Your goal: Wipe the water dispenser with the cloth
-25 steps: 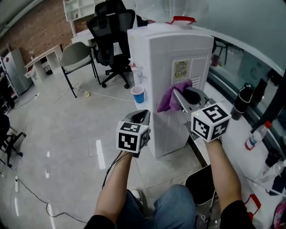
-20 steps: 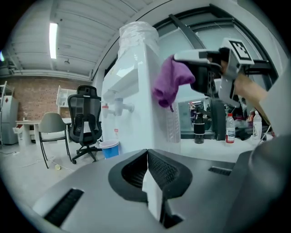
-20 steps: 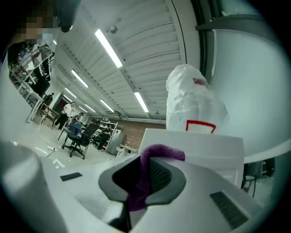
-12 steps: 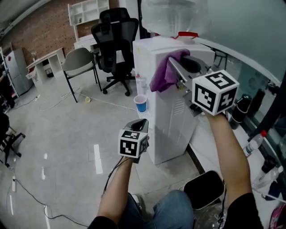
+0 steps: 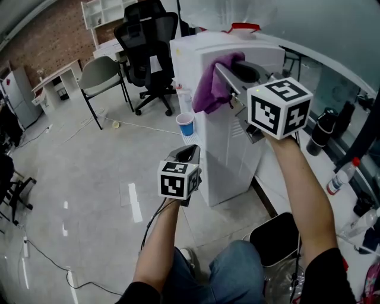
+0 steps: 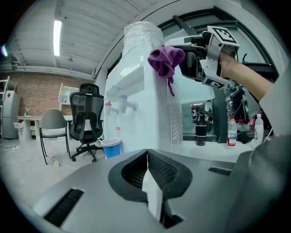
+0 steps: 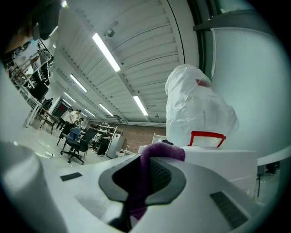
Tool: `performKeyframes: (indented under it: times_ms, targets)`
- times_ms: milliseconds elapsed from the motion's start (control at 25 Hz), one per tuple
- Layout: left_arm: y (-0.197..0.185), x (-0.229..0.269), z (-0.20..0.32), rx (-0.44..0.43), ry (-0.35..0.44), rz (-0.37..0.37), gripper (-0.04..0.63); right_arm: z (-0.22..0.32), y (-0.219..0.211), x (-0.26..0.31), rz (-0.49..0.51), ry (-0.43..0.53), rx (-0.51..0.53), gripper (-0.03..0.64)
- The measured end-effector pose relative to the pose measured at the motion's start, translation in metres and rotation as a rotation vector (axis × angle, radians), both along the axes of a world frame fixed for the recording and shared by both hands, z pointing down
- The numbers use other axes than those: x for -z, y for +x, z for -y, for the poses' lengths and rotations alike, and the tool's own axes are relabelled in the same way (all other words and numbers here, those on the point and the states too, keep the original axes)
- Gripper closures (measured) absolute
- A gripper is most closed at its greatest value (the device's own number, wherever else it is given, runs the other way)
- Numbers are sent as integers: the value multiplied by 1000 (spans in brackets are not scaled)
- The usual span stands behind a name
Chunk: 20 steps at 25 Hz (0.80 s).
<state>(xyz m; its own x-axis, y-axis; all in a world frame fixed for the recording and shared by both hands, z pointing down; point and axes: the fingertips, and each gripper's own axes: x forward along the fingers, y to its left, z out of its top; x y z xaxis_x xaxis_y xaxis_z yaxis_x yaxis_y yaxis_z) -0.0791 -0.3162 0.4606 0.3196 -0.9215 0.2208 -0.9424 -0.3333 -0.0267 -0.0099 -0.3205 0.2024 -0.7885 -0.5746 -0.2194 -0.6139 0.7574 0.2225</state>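
- Hanging from the right gripper (image 5: 224,71), the purple cloth (image 5: 212,84) is pinched between jaws closed on it. Its loose end droops toward 6 o'clock.
- The cloth sits at the upper edge of the white water dispenser (image 5: 237,136) and seems to touch the top corner of the side panel. In the head view that is about 11 o'clock from the cabinet's middle.
- The dispenser's long axis runs upright, so most of the panel lies at 6 o'clock below the cloth. A downward stroke looks like the natural next pass.
- The left gripper (image 5: 189,154) has its jaws pressed together on nothing. It hovers low, near 7 o'clock from the cloth and apart from the cabinet, so the right hand is plainly the nearer one.
- A plastic-covered water bottle (image 5: 222,12) stands on top at 12 o'clock.
- A blue cup (image 5: 184,124) sits at the dispenser's front, at 7 o'clock from the cloth.
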Motion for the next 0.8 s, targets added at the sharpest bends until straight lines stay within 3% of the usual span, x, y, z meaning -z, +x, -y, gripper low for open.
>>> performKeyframes:
  times_ms: [480, 800]
  targets:
    - [-4, 0, -6, 20, 2, 14, 569, 0, -4, -87, -61, -58, -29, 584]
    - [0, -8, -6, 14, 0, 30, 569, 6, 2, -170, -85, -154, -52, 584]
